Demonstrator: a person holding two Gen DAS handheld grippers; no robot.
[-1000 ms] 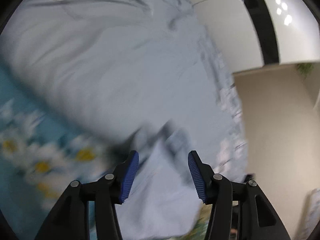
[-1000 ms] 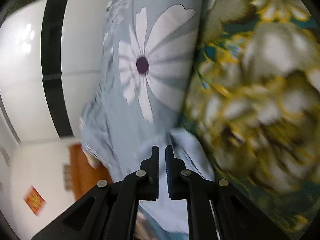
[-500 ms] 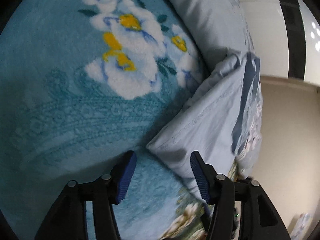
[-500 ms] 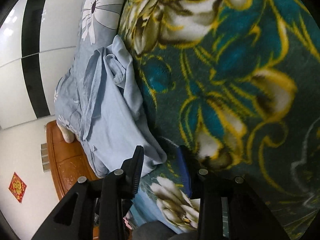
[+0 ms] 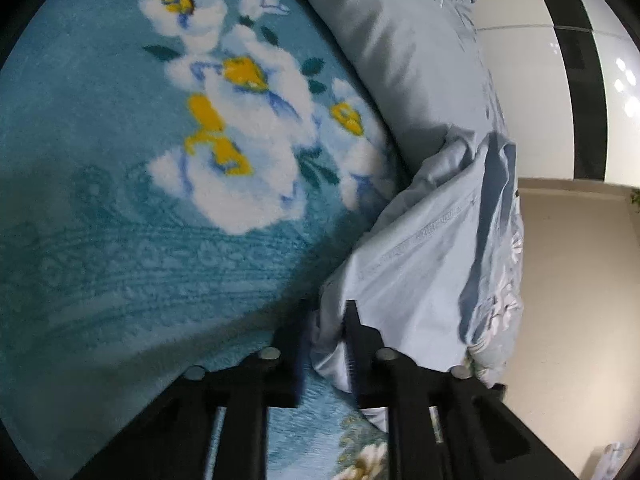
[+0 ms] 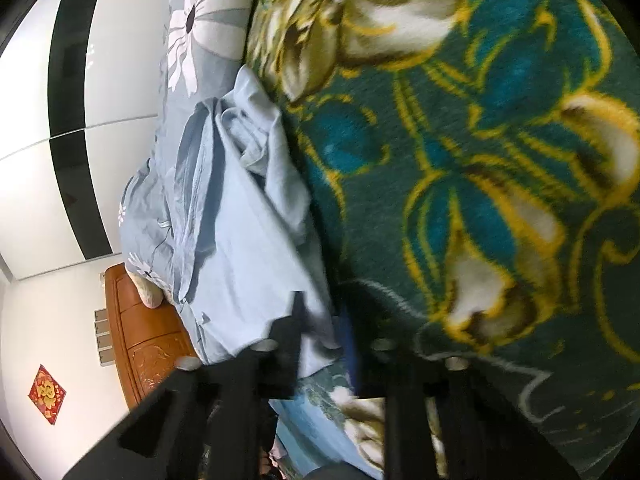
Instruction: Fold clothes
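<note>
A teal plush blanket (image 5: 120, 208) with white and yellow flowers is covering the bed surface in the left wrist view; in the right wrist view a darker teal blanket (image 6: 500, 160) with gold-outlined blossoms is filling most of the frame. A pale blue-grey duvet (image 5: 400, 52) printed with a large white daisy (image 6: 192, 28) is lying along the blankets' far edge. A white wardrobe with black stripes (image 6: 76, 120) is standing behind. A carved orange-brown wooden headboard (image 6: 140, 344), possibly a bed end, is showing below it. A red diamond-shaped decoration (image 6: 47, 394) is hanging on the white wall.
</note>
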